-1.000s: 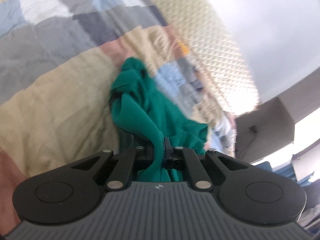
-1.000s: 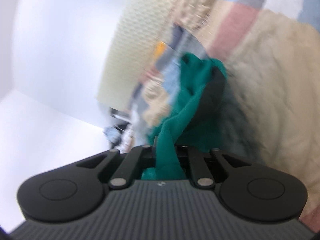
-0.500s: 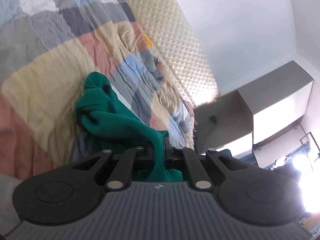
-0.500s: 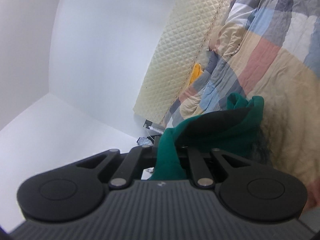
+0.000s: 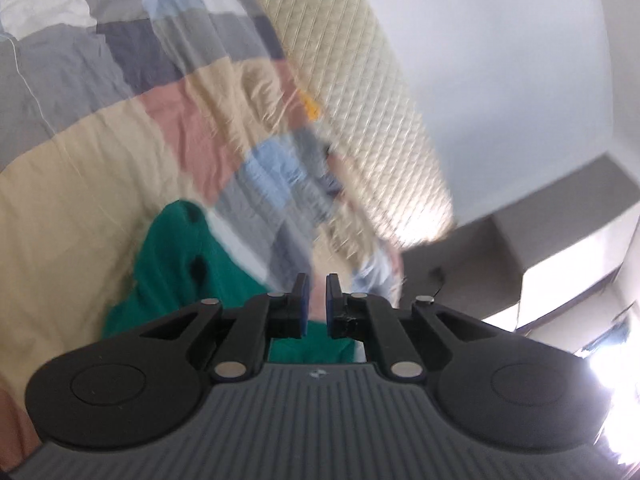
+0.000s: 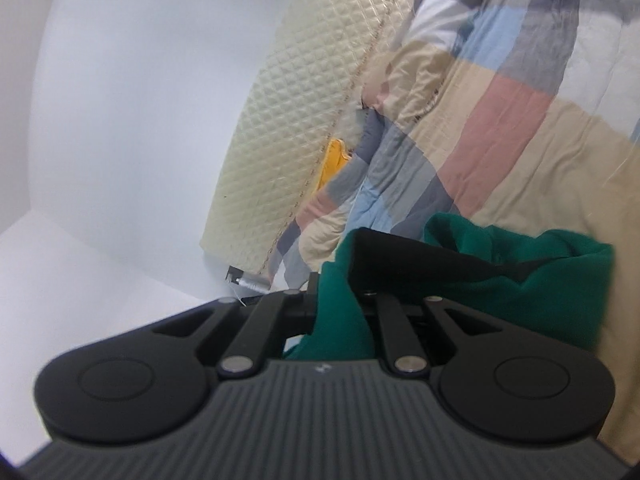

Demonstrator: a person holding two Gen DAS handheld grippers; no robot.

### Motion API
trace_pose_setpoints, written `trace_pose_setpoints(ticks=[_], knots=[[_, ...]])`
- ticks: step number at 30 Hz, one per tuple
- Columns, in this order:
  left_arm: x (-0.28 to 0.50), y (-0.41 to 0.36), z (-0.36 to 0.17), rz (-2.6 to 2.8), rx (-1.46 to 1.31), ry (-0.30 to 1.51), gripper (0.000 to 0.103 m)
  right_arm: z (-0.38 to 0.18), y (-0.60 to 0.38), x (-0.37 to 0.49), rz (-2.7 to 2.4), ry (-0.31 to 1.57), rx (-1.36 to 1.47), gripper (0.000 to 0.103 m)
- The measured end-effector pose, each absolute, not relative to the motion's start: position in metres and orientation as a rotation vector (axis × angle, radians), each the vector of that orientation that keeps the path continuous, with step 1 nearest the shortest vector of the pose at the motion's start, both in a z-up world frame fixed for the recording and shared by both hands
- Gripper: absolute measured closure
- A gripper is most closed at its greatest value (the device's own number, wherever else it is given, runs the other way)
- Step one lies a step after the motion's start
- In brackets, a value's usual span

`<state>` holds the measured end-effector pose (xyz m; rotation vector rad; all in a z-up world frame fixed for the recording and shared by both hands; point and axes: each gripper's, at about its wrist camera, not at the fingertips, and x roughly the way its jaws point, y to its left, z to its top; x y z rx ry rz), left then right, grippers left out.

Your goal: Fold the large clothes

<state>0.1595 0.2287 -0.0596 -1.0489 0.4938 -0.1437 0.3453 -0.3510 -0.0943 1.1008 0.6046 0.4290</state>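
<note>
The green garment [image 5: 176, 256] lies bunched on the patchwork quilt [image 5: 80, 184], below and to the left of my left gripper [image 5: 314, 280]. That gripper is open: its blue pads [image 5: 302, 300] stand a little apart with nothing between them. In the right wrist view my right gripper [image 6: 338, 292] is shut on a fold of the green garment [image 6: 560, 292]. The cloth runs from the jaws out to the right, and its dark inner side [image 6: 420, 256] shows. The right fingertips are hidden by the cloth.
A cream quilted headboard [image 5: 380, 100] [image 6: 304, 120] runs along the bed's far side against a white wall. A small yellow item [image 6: 334, 160] is wedged between headboard and quilt [image 6: 520, 140]. A bright window [image 5: 580, 280] and dark furniture stand to the right.
My left gripper has let go of the green garment and its jaws now stand apart; the cloth has dropped onto the quilt. My right gripper still holds its fold. Both views have swung.
</note>
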Motion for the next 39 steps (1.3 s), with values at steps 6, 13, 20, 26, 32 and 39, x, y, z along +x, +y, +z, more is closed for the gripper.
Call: trace_pose_setpoints(ticks=[6,13,20,26,32,39], knots=[[0.138,0.234,-0.100,-0.046,-1.035,0.690,0.092,-0.135,-0.356,0.348,0.426,0.608,1.189,0.092],[0.087,0.252,-0.122,0.039,-1.124,0.738,0.042,-0.149,-0.365,0.345,0.401,0.635,1.210,0.092],[0.085,0.217,-0.128,-0.055,-1.069,0.861,0.023,-0.145,-0.363,0.341,0.398,0.626,1.188,0.092],[0.096,0.200,-0.135,-0.068,-1.081,0.975,0.023,-0.147,-0.369,0.337,0.382,0.627,1.183,0.092],[0.102,0.176,-0.128,-0.218,-1.121,0.986,0.041,-0.147,-0.371,0.333,0.366,0.630,1.176,0.092],[0.095,0.178,-0.087,-0.257,-1.122,0.780,0.096,-0.129,-0.376,0.327,0.412,0.596,1.167,0.092]])
